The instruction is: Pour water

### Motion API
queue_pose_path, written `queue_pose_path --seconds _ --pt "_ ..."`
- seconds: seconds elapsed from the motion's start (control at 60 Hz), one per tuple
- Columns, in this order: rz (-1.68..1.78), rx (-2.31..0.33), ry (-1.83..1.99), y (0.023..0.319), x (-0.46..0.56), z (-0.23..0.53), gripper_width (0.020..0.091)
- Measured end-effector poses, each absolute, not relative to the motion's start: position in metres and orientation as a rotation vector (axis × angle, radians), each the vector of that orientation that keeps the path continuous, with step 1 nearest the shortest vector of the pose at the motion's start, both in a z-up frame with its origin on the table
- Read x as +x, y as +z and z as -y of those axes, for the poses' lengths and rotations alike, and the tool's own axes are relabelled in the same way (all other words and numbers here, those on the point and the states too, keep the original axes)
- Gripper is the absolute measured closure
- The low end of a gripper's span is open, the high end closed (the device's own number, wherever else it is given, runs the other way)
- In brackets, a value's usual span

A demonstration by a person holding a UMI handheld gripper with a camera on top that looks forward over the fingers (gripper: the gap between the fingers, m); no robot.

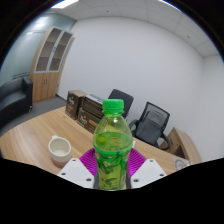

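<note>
Gripper view shows the claw (111, 172) pinching an upright, still-capped green bottle (112, 146) between its purple pads (88, 160), above the wooden counter (30, 140), with the white cup (60, 150) near its left, so pouring seems not yet begun.

Wooden table (30, 132) runs ahead of my claw. White cup (60, 150) sits on it, just ahead and left of my fingers. Brown box-like items (84, 104) rest at the far edge, well beyond. Can't tell whether the green bottle (112, 140) touches the tabletop.
</note>
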State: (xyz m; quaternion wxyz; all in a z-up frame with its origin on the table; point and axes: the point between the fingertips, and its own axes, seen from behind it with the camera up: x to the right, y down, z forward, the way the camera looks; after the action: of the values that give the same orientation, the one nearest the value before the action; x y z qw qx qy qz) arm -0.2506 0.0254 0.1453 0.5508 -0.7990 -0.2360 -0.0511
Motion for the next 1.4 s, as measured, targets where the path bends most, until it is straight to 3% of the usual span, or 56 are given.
queue_pose_path --seconds 0.333,0.55,0.717,0.817,0.933,1.05,1.4 --pt "0.218 -1.92 0.152 0.078 -0.228 -0.047 0.073" --pt "0.178 -1.828 0.136 0.081 -0.224 -0.038 0.0696" --pt "0.189 -1.85 0.13 0.074 -0.225 -0.033 0.0531" --pt "0.155 -1.988 0.139 0.051 -0.218 -0.011 0.0254" --pt "0.09 -2.062 0.099 0.045 -0.211 0.038 0.0261" --pt "0.011 -2.14 0.108 0.059 -0.22 0.099 0.0258" --pt "-0.047 -2.11 0.04 0.152 -0.248 0.192 0.0246"
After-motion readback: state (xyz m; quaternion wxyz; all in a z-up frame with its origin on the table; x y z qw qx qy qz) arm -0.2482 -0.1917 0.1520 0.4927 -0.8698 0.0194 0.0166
